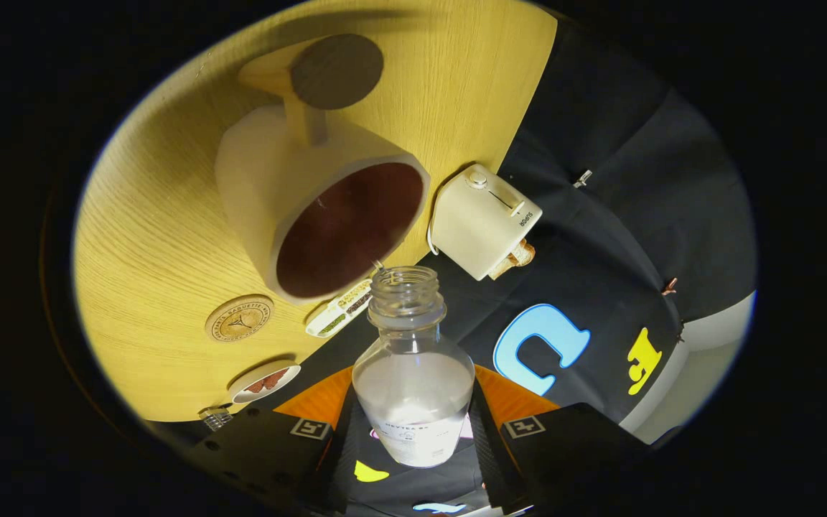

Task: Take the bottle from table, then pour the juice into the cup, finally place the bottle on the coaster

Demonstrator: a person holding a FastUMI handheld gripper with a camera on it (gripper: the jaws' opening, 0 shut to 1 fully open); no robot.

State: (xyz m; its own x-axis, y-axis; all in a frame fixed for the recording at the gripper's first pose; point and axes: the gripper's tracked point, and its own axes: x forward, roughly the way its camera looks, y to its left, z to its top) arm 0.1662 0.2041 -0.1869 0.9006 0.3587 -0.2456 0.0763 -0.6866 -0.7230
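Observation:
My gripper [413, 424] is shut on a clear plastic bottle [413, 373], both orange-edged fingers [316, 402] pressing its sides. The bottle is uncapped and tilted, with pale juice pooled in its lower part. Its open mouth [406, 281] sits just at the rim of a cream cup [313, 208] with a dark red inside, which stands on the yellow wooden table [155, 237]. A round grey coaster [337, 70] lies on the table beyond the cup, past its handle. A round cork-coloured disc [240, 318] with a printed emblem lies on the table beside the cup, nearer the fingers.
A cream toaster [484, 221] holding bread stands at the table's edge beside the cup. A small white rectangular pack [338, 309] lies near the cup's rim. A small white dish [265, 380] and a little clear cap-like piece [215, 416] sit near the left finger.

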